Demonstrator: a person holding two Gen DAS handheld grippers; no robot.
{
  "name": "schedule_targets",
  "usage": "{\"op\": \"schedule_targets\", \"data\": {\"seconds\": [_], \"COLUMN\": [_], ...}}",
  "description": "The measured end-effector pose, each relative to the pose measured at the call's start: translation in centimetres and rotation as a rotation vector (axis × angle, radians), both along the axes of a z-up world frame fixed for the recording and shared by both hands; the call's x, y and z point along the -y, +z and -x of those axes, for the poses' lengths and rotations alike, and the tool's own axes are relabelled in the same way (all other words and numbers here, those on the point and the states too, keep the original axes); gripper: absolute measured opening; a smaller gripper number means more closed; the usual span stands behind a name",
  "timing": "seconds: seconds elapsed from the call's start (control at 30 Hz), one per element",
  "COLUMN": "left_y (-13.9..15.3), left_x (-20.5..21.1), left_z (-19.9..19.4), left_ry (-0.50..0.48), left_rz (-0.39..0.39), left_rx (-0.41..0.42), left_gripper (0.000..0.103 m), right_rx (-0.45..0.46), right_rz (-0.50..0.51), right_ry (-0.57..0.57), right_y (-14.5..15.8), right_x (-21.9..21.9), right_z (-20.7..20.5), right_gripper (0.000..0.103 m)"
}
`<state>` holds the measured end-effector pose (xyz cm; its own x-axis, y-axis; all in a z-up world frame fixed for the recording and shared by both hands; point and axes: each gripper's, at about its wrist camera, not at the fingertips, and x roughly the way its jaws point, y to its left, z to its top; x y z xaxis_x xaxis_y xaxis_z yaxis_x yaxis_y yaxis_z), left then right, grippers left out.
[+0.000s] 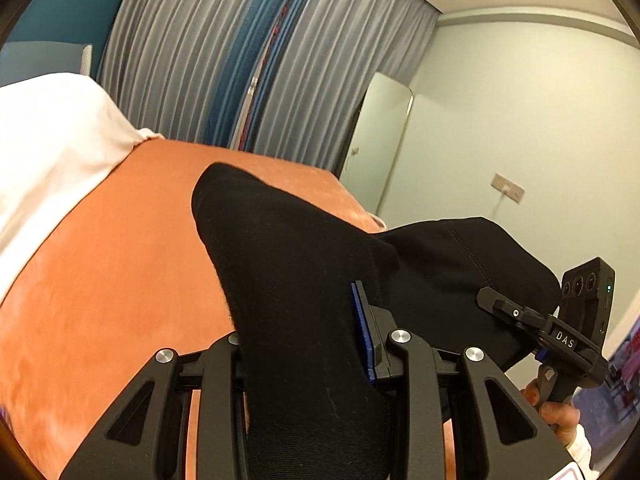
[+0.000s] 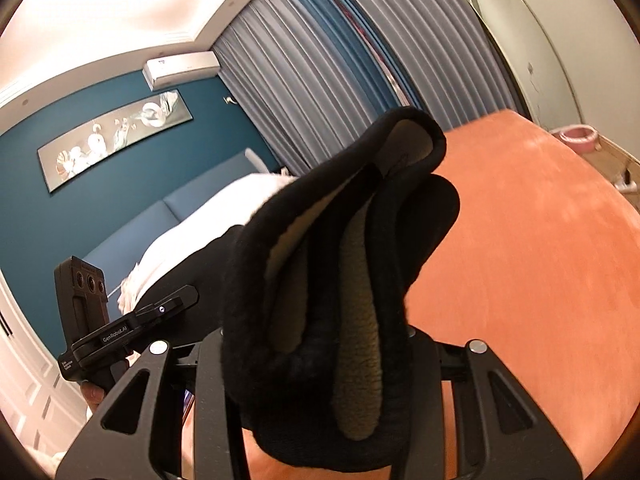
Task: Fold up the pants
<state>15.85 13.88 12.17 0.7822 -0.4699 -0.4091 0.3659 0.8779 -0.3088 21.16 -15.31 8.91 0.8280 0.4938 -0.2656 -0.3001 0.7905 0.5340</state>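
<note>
Left wrist view, item one: our left gripper (image 1: 308, 344), black with a blue pad on one finger, jaws closed on a thick fold of the black fleece-lined pants (image 1: 280, 264). We note the cloth rises from between the fingers and is lifted above the orange velvety bedspread (image 1: 100, 264). Its far portion runs to the right, where our right gripper (image 1: 516, 316) (lettered "DAS", held in a bare hand (image 1: 556, 408)) meets the hem; from this side we cannot tell how those jaws stand.

Right wrist view, item two: our right gripper (image 2: 320, 364), jaws clamped on a bunched end of the pants (image 2: 340, 280), the grey-beige pile lining showing inside the folds. The left gripper (image 2: 160, 312) sits at lower left, beside the black cloth.

Surroundings, as we list them: white bedding (image 1: 48, 148) at the head of the bed, grey pleated curtains (image 1: 192, 48), a teal wall (image 2: 120, 184) with a long framed picture (image 2: 116, 140).
</note>
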Motion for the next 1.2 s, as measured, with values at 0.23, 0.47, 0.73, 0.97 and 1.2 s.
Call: {"op": "schedule_targets", "data": {"seconds": [0.23,0.47,0.73,0.97,1.2], "left_y": [-1.6,-7.4,-17.2,-24.8,-22.8], "left_x": [0.5,0.7,0.2,-1.0,-8.0], "left_z": [-12.0,-20.6,-26.3,-27.8,-22.0], "left_ry": [0.042,0.074,0.1,0.124,0.35], "left_rz": [0.022,-0.004,-0.015,-0.069,-0.014], "left_rx": [0.028,-0.016,-0.149,-0.299,-0.319], "left_gripper": [0.028,0.028,0.028,0.061,0.08], "right_rx": [0.034,-0.03,-0.192,-0.449,-0.391], "right_rz": [0.014,-0.014,-0.018,-0.195,-0.106], "right_ry": [-0.006,0.0,-0.001,0.047,-0.235], "right_y": [-1.4,-7.6,-18.3,-26.3,-22.6], "right_x": [0.9,1.5,1.7,4.7,9.8], "right_z": [-10.8,-19.2,-25.4,-27.2,-17.6], "right_gripper": [0.035,0.035,0.035,0.049,0.06]}}
